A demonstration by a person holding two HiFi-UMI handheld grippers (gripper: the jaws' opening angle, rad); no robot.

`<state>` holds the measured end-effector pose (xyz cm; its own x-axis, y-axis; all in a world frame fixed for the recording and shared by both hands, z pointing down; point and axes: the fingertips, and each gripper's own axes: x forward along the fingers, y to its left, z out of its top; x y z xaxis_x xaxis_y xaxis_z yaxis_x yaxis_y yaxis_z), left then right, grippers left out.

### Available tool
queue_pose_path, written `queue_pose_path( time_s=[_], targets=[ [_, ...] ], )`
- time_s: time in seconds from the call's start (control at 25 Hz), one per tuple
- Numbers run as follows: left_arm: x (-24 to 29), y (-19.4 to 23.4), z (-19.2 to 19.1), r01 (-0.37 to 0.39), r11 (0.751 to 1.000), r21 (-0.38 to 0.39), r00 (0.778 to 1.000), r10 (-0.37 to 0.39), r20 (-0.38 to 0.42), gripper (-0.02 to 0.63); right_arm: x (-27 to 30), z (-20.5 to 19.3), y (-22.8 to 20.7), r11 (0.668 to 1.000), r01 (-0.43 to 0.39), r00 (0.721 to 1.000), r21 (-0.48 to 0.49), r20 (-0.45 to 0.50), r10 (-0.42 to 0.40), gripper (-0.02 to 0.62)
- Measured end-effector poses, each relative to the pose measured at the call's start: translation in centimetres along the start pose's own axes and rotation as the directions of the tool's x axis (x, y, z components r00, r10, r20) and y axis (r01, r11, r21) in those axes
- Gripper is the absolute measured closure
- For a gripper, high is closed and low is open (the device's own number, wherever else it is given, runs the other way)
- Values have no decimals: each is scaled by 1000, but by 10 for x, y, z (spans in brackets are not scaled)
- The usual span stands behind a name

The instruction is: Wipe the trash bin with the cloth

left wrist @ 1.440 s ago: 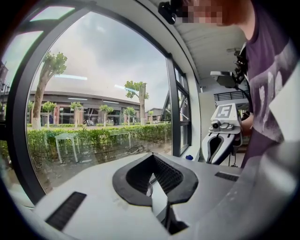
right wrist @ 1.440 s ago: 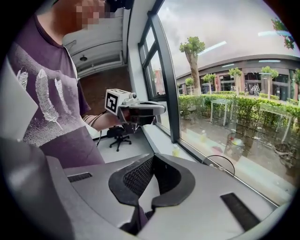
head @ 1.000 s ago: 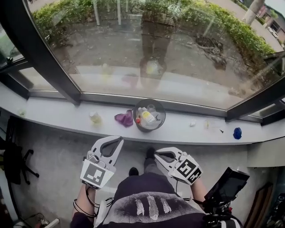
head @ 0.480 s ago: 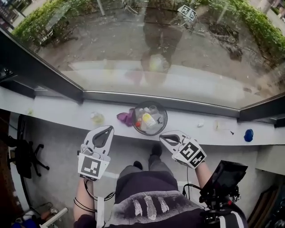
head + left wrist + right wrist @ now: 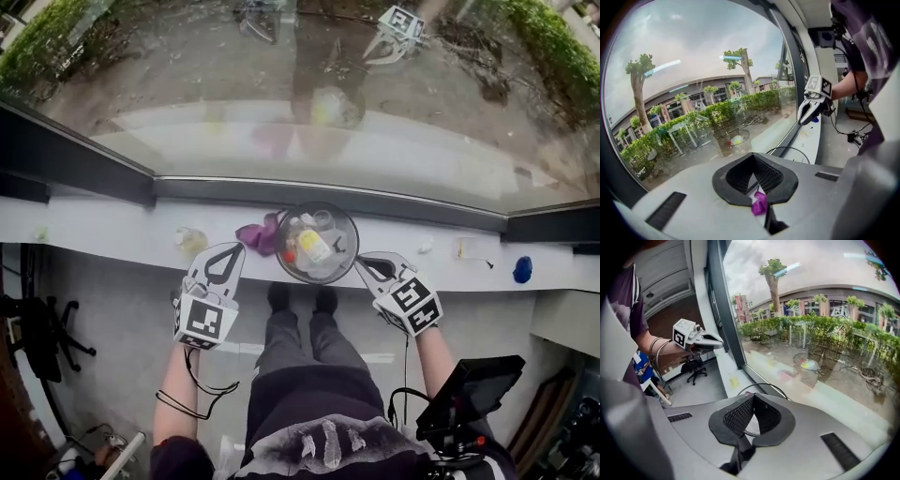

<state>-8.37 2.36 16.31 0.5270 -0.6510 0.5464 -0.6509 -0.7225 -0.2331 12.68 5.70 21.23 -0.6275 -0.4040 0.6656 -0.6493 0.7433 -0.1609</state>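
Holding both forearms outstretched, the person tips the left gripper (image 5: pixel 232 249) and right gripper (image 5: pixel 363 262) downward, both clenched empty; cloth (image 5: pixel 255 234) just ahead of the left, trash bin (image 5: pixel 354 228) between them.

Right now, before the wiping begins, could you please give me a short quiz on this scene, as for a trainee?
1. True or false: the purple cloth lies inside the trash bin.
2. Which gripper is nearer to the cloth? A. the left gripper B. the right gripper
3. Fill in the gap: the jaws of both grippers are ____, with nothing held.

Key: 1. False, it lies on the windowsill at the bin's left side. 2. A. 3. shut.
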Motion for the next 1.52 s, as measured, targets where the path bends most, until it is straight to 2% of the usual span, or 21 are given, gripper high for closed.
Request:
queue_pose_path(
  time_s=[0.16,0.32,0.44,0.48,0.52,0.56,0.72,0.8,0.84,0.92,1.04,1.16,1.36,1.4,1.44,1.48,1.52],
  targets=[
    [38,1,-48,57,998,2,998,-57,-42,612,15,-23,-15,995,95,994,16,-60,-94,606],
    [75,-3,-99,132,991,-22,989,-133,-66,612,30,-42,-50,975,220,972,38,-93,-216,606],
    [106,-3,-142,158,987,28,979,-153,-132,612,42,-53,-75,957,278,957,79,-104,-270,606],
    [117,-4,-158,160,986,42,976,-152,-158,510,46,-57,-80,954,280,957,103,-105,-270,606],
    [128,-7,-175,165,985,48,971,-153,-184,366,50,-61,-84,951,280,958,128,-105,-268,606],
    [139,-10,-191,173,984,48,965,-160,-208,266,53,-65,-87,948,283,957,146,-105,-269,606],
    [171,-30,-249,225,974,24,932,-208,-297,169,60,-78,-95,947,290,954,138,-125,-274,604],
    [187,-38,-272,239,971,14,915,-221,-337,163,61,-82,-96,950,275,958,151,-122,-258,601],
    [196,-41,-281,238,971,-4,911,-224,-347,163,61,-85,-96,949,267,961,167,-120,-249,577],
    [213,-46,-294,217,974,-72,910,-228,-346,163,63,-91,-96,948,250,965,196,-130,-228,505],
    [233,-50,-306,182,972,-149,916,-223,-333,163,78,-100,-93,960,220,966,172,-173,-190,486],
    [250,-66,-316,208,969,-134,901,-243,-359,163,85,-104,-92,965,199,968,172,-186,-166,486],
    [265,-85,-345,260,962,-87,862,-272,-428,176,91,-103,-92,925,171,982,339,-138,-131,507],
    [265,-86,-350,263,961,-84,861,-273,-430,208,93,-101,-91,911,162,985,379,-117,-127,513],
    [265,-85,-353,261,961,-88,863,-273,-426,263,94,-100,-90,892,150,988,427,-92,-122,520],
    [263,-84,-354,254,962,-101,867,-272,-418,347,95,-100,-89,867,135,991,480,-66,-118,528],
    [262,-82,-354,239,963,-122,873,-269,-407,392,94,-100,-89,842,125,992,525,-46,-118,536]
  ],
)
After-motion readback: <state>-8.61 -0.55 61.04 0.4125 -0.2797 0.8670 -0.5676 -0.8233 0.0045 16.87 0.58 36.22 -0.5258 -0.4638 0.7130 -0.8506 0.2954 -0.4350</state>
